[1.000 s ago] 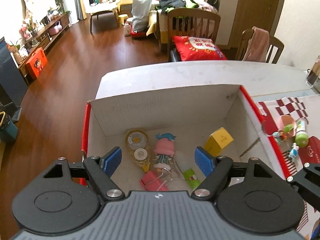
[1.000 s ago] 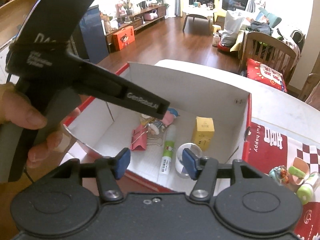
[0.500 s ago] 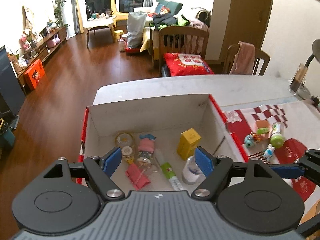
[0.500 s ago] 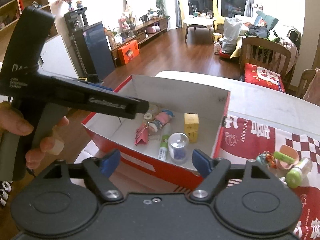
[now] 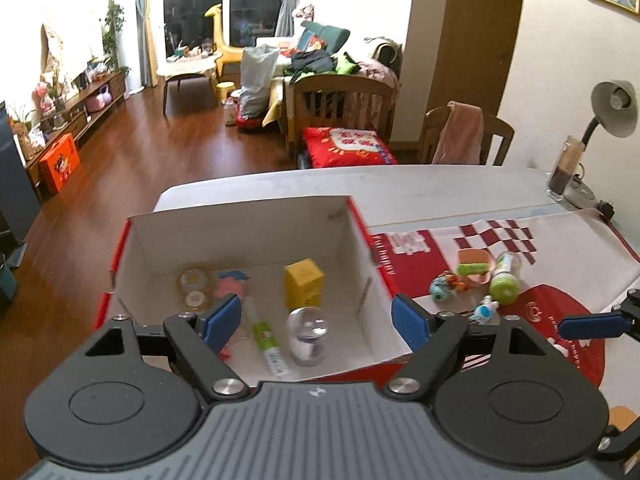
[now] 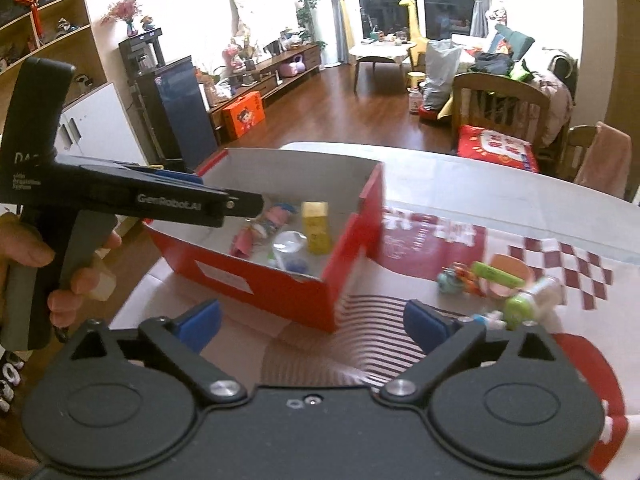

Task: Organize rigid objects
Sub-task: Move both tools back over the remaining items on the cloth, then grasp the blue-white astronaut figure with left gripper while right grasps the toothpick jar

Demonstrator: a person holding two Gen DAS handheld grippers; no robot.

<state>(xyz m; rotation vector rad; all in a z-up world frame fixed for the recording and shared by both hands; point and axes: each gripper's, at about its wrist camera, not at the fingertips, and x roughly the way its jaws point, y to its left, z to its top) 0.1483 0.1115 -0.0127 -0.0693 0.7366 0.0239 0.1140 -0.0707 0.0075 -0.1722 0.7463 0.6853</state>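
A red box with a white inside stands on the table. In it lie a yellow carton, a clear round jar, a glue stick, a pink doll and tape rolls. My left gripper is open and empty, above the box's near edge. My right gripper is open and empty, in front of the box. Loose toys lie on the red cloth: a green-capped bottle, a pink dish and small figures.
A red and white checked cloth covers the table right of the box. A desk lamp and a glass stand at the far right. Chairs stand behind the table. The left gripper's handle reaches over the box's left side.
Both grippers have pulled back and up from the box. The right gripper has opened wider and left the clear jar in the box, and it has swung right toward the loose toys.
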